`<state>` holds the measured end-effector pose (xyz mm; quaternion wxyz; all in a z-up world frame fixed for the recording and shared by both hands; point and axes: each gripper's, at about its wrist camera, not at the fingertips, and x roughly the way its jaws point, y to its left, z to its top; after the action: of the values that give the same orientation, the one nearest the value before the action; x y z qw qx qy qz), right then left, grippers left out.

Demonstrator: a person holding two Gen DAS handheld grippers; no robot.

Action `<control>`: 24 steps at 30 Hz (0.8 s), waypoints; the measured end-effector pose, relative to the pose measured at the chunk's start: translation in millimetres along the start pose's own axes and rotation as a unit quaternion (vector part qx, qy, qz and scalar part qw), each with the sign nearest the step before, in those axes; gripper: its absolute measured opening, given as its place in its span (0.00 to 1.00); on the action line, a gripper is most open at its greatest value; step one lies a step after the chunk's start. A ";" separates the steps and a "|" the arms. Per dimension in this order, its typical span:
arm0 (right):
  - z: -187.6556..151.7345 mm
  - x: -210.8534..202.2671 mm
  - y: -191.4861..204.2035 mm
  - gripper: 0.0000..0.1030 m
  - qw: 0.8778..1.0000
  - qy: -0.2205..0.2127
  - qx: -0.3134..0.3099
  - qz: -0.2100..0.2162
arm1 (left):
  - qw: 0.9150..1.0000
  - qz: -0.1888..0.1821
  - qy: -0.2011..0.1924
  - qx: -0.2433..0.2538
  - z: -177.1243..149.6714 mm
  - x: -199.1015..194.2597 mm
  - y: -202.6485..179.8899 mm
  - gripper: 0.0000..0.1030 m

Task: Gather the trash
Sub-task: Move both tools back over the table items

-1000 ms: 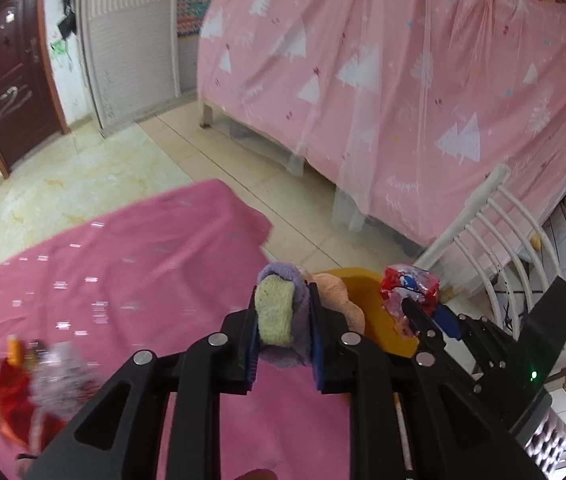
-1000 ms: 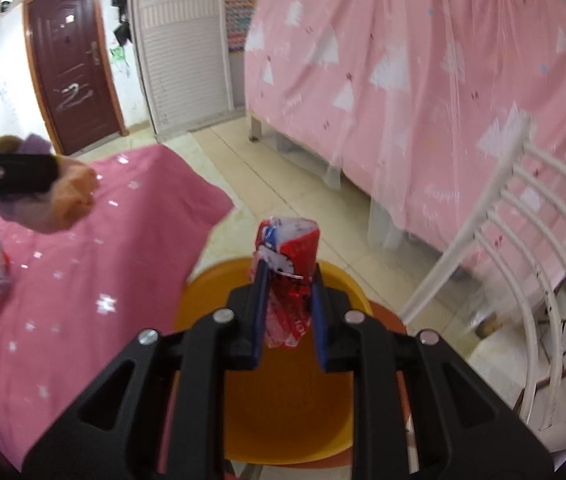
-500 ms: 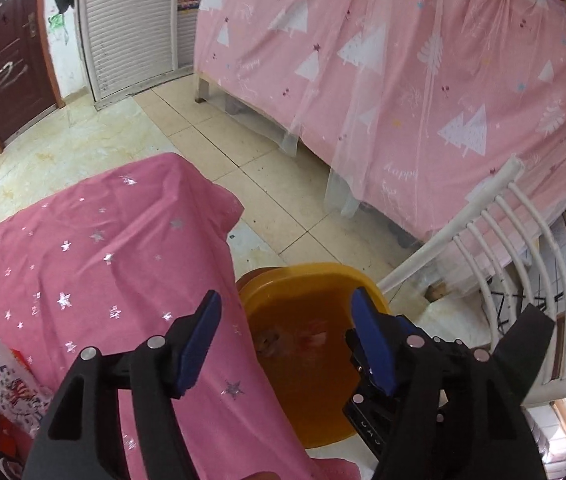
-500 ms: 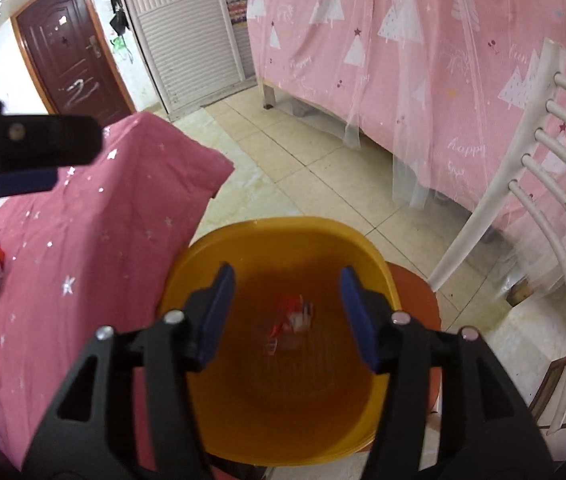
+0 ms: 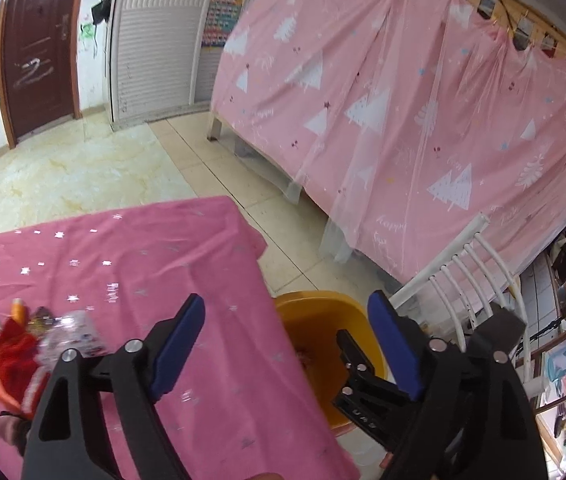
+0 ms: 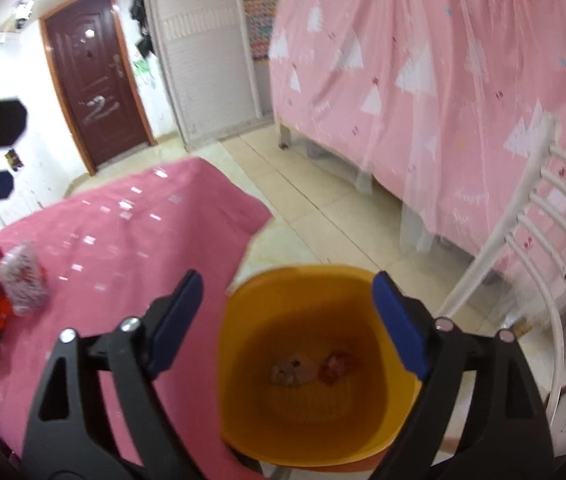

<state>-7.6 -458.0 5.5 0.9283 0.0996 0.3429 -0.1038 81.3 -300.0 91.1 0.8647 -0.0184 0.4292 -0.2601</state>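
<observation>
A second ago the left gripper (image 5: 285, 316) was clamping a wad of soft purple and yellowish trash and the right gripper (image 6: 287, 294) was pinching a red-and-white wrapper. Half a second ago both were already spread, with the pieces dropping into the yellow bin (image 6: 243, 380). Now both pairs of jaws are standing wide open and carrying nothing, their blue pads touching no object.

In the right wrist view the bin is sitting directly below the right gripper's open jaws, and two dropped pieces are lying on its bottom: a pale pinkish lump (image 6: 293, 368) and a red wrapper (image 6: 337, 366) just beside it. The view is blurred, so finer detail is hard to tell.

In the left wrist view the left gripper is now hanging over the edge of the pink tabletop (image 5: 123, 264), with the bin (image 5: 323, 308) showing between its jaws, beside the tabletop's corner. The right gripper (image 5: 435, 384) is showing at the lower right, over the bin.

More trash (image 5: 23, 352) is waiting in a pile near the tabletop's left edge, well apart from both grippers. A white chair (image 6: 543, 248) is standing just beside the bin.
</observation>
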 end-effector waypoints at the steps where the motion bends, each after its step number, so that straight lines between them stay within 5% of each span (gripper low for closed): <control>1: 1.8 -7.5 7.4 0.85 1.000 -0.011 -0.008 0.004 | 1.000 -0.002 -0.006 0.001 -3.1 -8.5 8.2 0.78; 10: 2.4 -46.4 65.7 0.88 0.996 -0.047 -0.039 0.062 | 0.998 0.028 -0.052 0.021 -16.1 -75.0 77.1 0.86; 24: -9.0 -35.7 154.9 0.90 0.987 -0.008 -0.088 0.137 | 0.987 0.140 -0.076 -0.024 -27.7 -136.3 220.0 0.88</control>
<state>0.8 -302.8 39.9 0.9415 0.0624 0.3269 0.0541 88.3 -41.2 117.4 0.9220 0.0016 0.3667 -0.1244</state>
